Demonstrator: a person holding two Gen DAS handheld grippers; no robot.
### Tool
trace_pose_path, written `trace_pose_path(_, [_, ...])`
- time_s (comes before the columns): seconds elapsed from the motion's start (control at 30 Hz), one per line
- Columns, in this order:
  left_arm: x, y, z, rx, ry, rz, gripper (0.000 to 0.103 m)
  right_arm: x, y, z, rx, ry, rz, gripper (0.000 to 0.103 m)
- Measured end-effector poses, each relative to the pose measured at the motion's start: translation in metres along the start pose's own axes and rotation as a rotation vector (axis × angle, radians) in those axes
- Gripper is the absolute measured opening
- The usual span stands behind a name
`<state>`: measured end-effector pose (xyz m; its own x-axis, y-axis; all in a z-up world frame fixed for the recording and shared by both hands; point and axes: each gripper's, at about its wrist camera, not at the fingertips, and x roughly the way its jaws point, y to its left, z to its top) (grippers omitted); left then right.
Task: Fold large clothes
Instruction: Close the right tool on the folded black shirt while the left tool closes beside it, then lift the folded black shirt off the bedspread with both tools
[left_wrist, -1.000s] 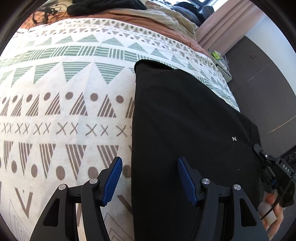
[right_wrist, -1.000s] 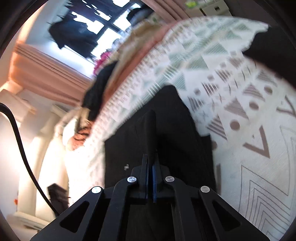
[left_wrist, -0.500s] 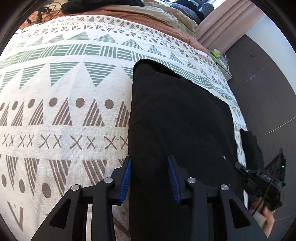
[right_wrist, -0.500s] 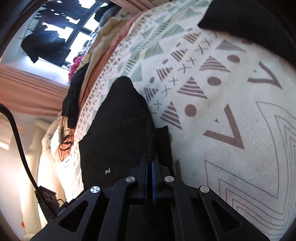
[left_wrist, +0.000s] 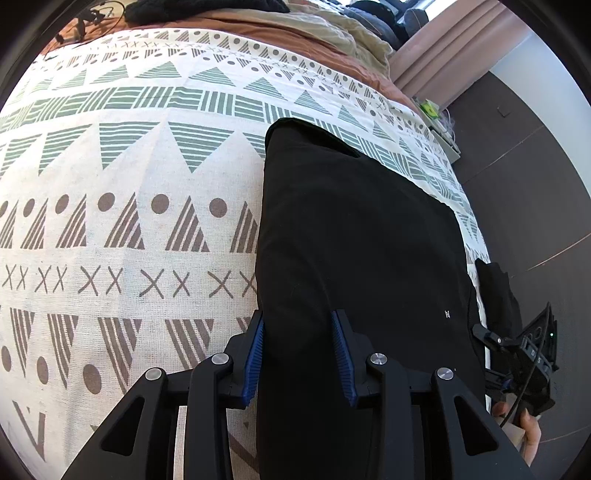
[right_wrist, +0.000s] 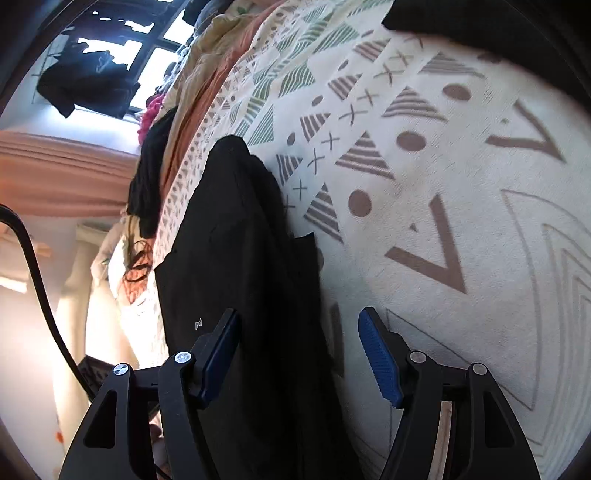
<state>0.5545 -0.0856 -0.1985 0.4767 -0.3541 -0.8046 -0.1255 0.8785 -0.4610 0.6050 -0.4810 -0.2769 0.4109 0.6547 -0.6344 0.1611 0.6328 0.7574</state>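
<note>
A black garment lies folded lengthwise on a white patterned bedspread. It also shows in the right wrist view, with a small white logo. My left gripper is partly open, its blue pads straddling the garment's near left edge. My right gripper is open above the garment's right edge, holding nothing. It also appears at the right in the left wrist view, held by a hand.
Piled bedding and clothes lie at the bed's far end. Pink curtains and dark floor are to the right. Another dark cloth lies at the top right of the bedspread. A window with hanging clothes is beyond.
My right gripper has opened and let go of the garment fold. My left gripper narrowed from wide open and moved forward over the garment's edge.
</note>
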Motion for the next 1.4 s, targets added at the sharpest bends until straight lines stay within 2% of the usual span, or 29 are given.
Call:
trace_pose_path(0.2, [0.004, 0.0, 0.005, 0.009, 0.003, 0.003, 0.037, 0.017, -0.009, 0.02, 0.047, 0.032, 0.085, 0.06])
trace_pose_path(0.4, [0.011, 0.0, 0.016, 0.016, 0.007, 0.005, 0.037, 0.04, 0.002, 0.037, -0.04, 0.1, 0.124, 0.055])
trace_pose_path(0.77, [0.02, 0.003, 0.031, -0.035, 0.031, -0.004, 0.042, 0.048, 0.006, 0.038, -0.085, 0.15, 0.191, 0.049])
trace_pose_path(0.93, [0.018, 0.008, 0.029, -0.02, 0.006, -0.005, 0.052, 0.047, 0.008, 0.031, -0.127, 0.166, 0.186, 0.049])
trace_pose_path(1.0, [0.024, 0.012, 0.029, -0.042, 0.001, -0.012, 0.064, 0.05, 0.008, 0.031, -0.126, 0.167, 0.187, 0.049])
trace_pose_path(1.13, [0.036, 0.019, 0.03, -0.081, -0.006, -0.06, 0.067, 0.062, 0.017, 0.029, -0.136, 0.157, 0.186, 0.049])
trace_pose_path(1.17, [0.036, 0.018, 0.031, -0.079, -0.008, -0.06, 0.066, 0.065, 0.021, 0.028, -0.145, 0.155, 0.18, 0.049])
trace_pose_path(1.2, [0.036, 0.016, 0.032, -0.073, -0.007, -0.065, 0.056, 0.066, 0.022, 0.028, -0.151, 0.152, 0.176, 0.049])
trace_pose_path(1.27, [0.035, 0.01, 0.033, -0.058, 0.002, -0.058, 0.05, 0.066, 0.024, 0.027, -0.15, 0.147, 0.169, 0.044])
trace_pose_path(1.33, [0.03, 0.004, 0.034, -0.043, -0.001, -0.044, 0.041, 0.067, 0.023, 0.025, -0.141, 0.143, 0.175, 0.029])
trace_pose_path(1.4, [0.021, -0.004, 0.033, -0.02, -0.025, -0.041, 0.031, 0.064, 0.025, 0.024, -0.151, 0.129, 0.175, 0.023])
